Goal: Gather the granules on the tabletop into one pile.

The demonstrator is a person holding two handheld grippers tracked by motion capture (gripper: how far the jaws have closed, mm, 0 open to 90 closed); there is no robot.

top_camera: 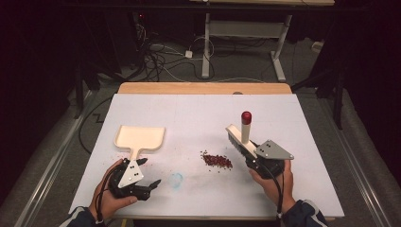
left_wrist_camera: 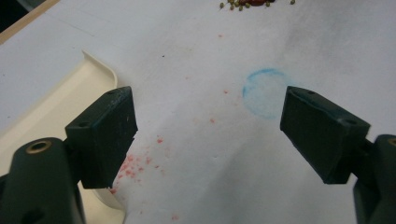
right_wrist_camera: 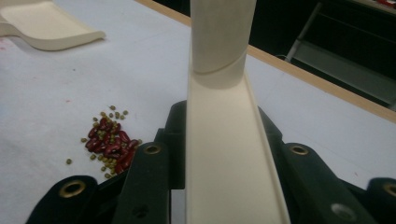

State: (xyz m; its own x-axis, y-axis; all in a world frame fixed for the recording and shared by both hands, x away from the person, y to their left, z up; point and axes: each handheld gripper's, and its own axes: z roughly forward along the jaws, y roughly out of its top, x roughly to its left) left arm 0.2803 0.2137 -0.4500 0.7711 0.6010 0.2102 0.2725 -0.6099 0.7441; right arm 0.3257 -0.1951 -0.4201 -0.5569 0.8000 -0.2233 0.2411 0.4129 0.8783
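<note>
While the right tool (top_camera: 250,153) clamps the cream back of a brush (top_camera: 239,139), its red-capped handle (top_camera: 246,125) standing upright, a small pile of red beans (top_camera: 217,161) lies on the white desk (top_camera: 198,118) just left of the bristles. At the near left, the left tool (top_camera: 150,185) rests with its jaws spread wide and empty, beside the handle of a cream dustpan (top_camera: 140,137). A faint blue ring (left_wrist_camera: 266,93) marks the desk between those jaws.

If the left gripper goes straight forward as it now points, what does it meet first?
Probably nothing soon: the open left gripper points over bare table, past a blue ring mark. Farther along lies the bean pile.
</note>
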